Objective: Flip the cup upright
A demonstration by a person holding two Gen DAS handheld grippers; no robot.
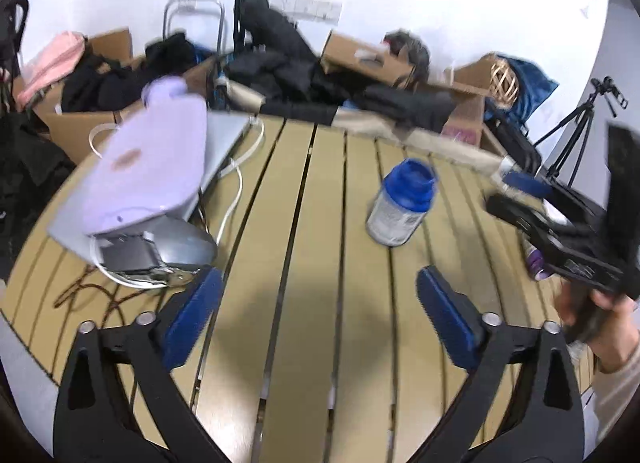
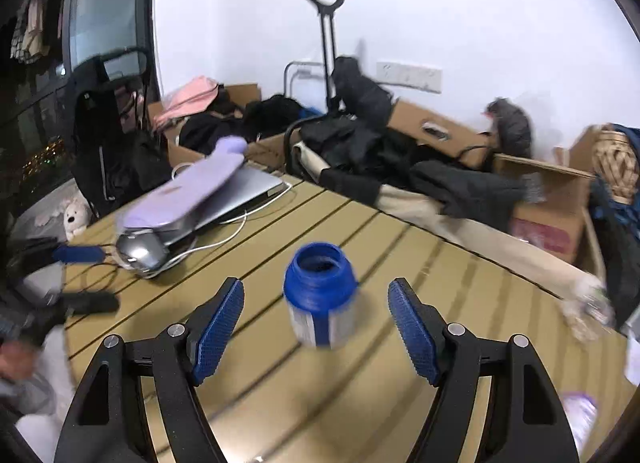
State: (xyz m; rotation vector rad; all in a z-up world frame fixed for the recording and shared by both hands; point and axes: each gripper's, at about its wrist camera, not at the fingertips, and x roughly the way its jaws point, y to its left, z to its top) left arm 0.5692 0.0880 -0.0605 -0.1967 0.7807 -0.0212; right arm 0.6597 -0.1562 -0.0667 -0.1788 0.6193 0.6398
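The cup (image 2: 320,295) is a clear jar-like cup with a blue top and open mouth facing up, standing upright on the slatted tan table (image 2: 400,383). It also shows in the left wrist view (image 1: 400,203), beyond my fingers. My right gripper (image 2: 316,327) is open, its blue pads either side of the cup and apart from it. My left gripper (image 1: 320,311) is open and empty over the table, well short of the cup. The right gripper's body shows at the right edge of the left wrist view (image 1: 560,239).
A lilac flat object (image 1: 148,167) lies on a silver laptop (image 1: 224,139) at the table's left, with white cables (image 1: 236,191) beside it. Cardboard boxes (image 2: 440,131) and dark clothes (image 1: 288,75) crowd the far edge. A small purple item (image 1: 536,259) lies at the right.
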